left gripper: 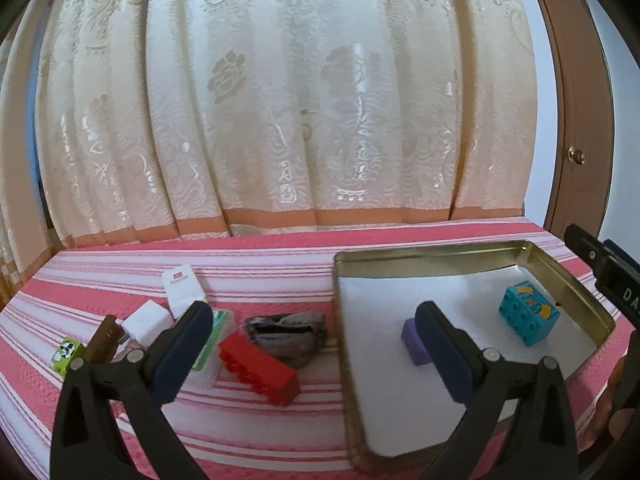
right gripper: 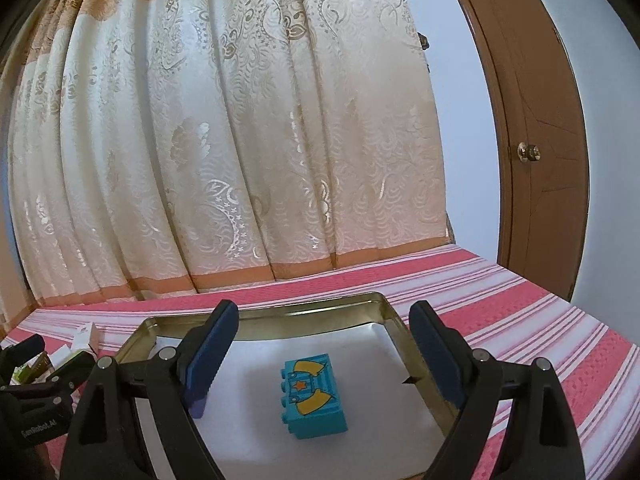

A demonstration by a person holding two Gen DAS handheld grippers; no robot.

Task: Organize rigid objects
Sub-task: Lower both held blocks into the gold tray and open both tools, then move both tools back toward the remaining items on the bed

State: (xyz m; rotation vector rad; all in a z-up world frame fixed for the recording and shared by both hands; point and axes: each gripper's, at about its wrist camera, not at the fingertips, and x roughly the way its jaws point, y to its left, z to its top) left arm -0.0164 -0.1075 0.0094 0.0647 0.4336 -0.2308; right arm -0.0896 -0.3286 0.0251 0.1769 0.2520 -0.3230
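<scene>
From my left wrist camera, the small purple block (left gripper: 412,342) is half hidden behind a finger pad. The green-and-white plastic box (left gripper: 214,340) is mostly covered too. The brown comb-like piece (left gripper: 105,340) is too blurred to identify.

Teal block (right gripper: 313,396) with yellow and orange print, purple block (left gripper: 414,342), red brick (left gripper: 260,368), gold tin (left gripper: 560,276), pink-and-white striped surface (left gripper: 260,272), cream floral curtain (left gripper: 280,100).

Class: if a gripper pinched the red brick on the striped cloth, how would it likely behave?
The red brick looks like rigid moulded plastic, so probably stiff and light. Its flat long sides suggest it won't roll. The studded face may grip unevenly, and the glossy surface could slip slightly.
</scene>
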